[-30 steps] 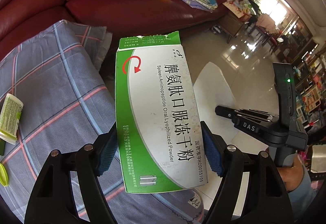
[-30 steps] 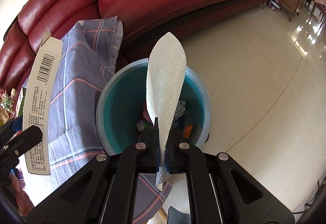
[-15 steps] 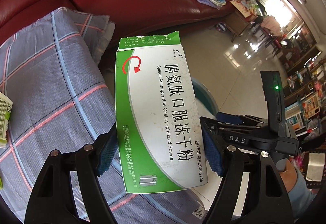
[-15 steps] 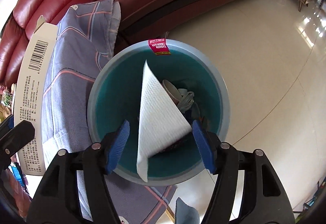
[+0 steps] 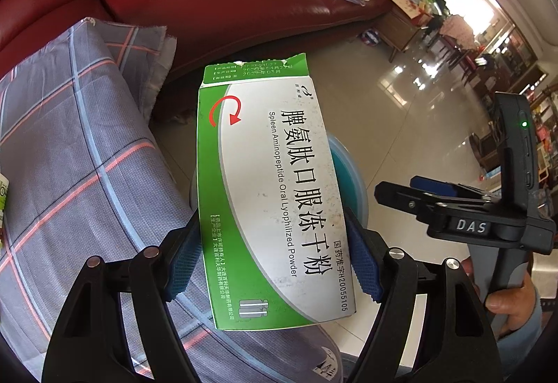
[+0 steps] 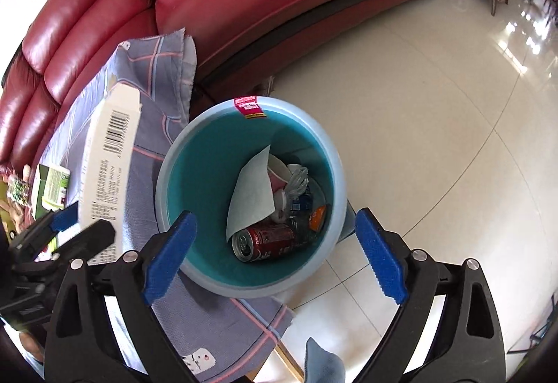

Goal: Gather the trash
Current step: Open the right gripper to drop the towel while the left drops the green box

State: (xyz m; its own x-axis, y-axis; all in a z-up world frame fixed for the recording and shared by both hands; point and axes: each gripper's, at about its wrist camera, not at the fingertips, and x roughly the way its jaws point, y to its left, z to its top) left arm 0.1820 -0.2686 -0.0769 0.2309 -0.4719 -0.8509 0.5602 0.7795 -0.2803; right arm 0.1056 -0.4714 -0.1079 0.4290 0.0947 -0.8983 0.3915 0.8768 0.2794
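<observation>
Your left tongs (image 5: pixel 273 261) pinch the green medicine box (image 5: pixel 268 194) upright beside the bin (image 6: pixel 251 198). Your right tongs (image 6: pixel 275 257) are opening above it, nothing between them; the paper towel (image 6: pixel 253 194) lies inside, on a red can (image 6: pixel 265 241).

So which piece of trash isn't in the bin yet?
The green-and-white medicine box. The left tool holds it, while the paper towel and red can lie inside the bin.

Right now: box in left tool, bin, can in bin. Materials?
Box: thin glossy printed cardboard, torn top flap. Bin: likely moulded plastic, smooth, teal inside, pale blue rim. Can: probably aluminium, shiny silvery end, red printed wall.
</observation>
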